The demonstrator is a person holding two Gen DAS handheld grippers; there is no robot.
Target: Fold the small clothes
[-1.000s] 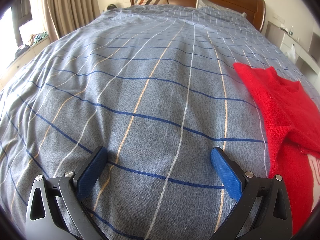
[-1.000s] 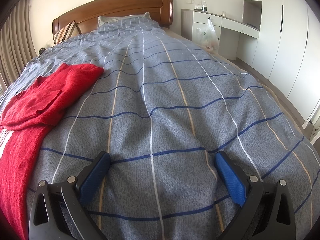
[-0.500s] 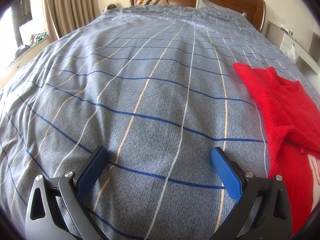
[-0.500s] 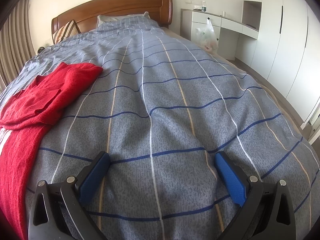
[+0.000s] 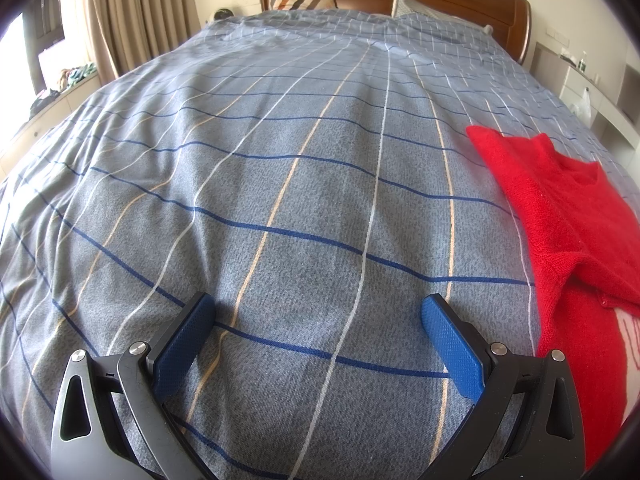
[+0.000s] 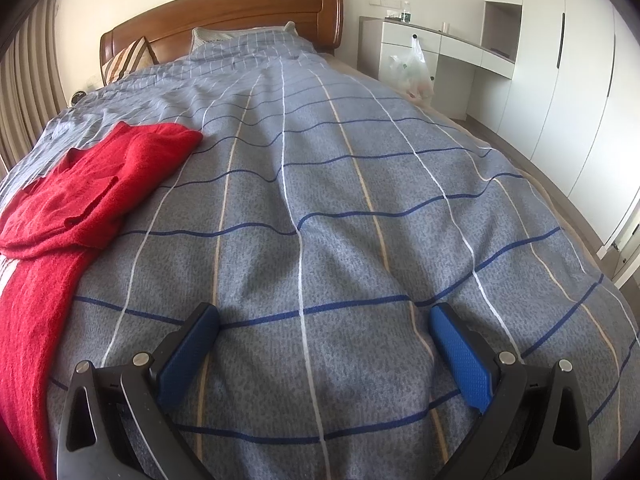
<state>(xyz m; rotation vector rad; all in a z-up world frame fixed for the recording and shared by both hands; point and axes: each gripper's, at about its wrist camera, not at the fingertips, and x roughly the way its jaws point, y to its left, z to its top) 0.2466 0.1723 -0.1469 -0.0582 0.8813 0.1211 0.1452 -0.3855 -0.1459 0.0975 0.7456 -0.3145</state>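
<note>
Jaws on both tools stand spread wide and hold nothing: the left gripper [image 5: 316, 320] and the right gripper [image 6: 324, 328] each hover low over bare bedding, with blue pads [image 5: 450, 344] well apart and only checked cloth between them.

Lying between the 2 tools is the red sweater [image 5: 560, 216], a small knitted garment on the bed. It sits to the right of the left gripper and to the left of the right gripper [image 6: 92, 196], near each but touching neither. One part, seemingly a sleeve or the upper portion, lies doubled over the body, so 1 fold may already be in place, though the layers sit loosely and the edges do not line up cleanly. A pale patch with red marks shows at its lower edge in the left wrist view; what it is cannot be told. The garment's near end runs out of both pictures, so its full shape is unclear.

By this evidence the task is at an early stage: the sweater is roughly laid out, and most folding seems left.

Underneath spreads the blue checked duvet [image 6: 360, 184], gently rumpled. Beyond stand the wooden headboard [image 6: 240, 12] with pillows, curtains [image 5: 132, 12] to the left, and white cabinets [image 6: 560, 80] with a plastic bag [image 6: 412, 68] to the right.
</note>
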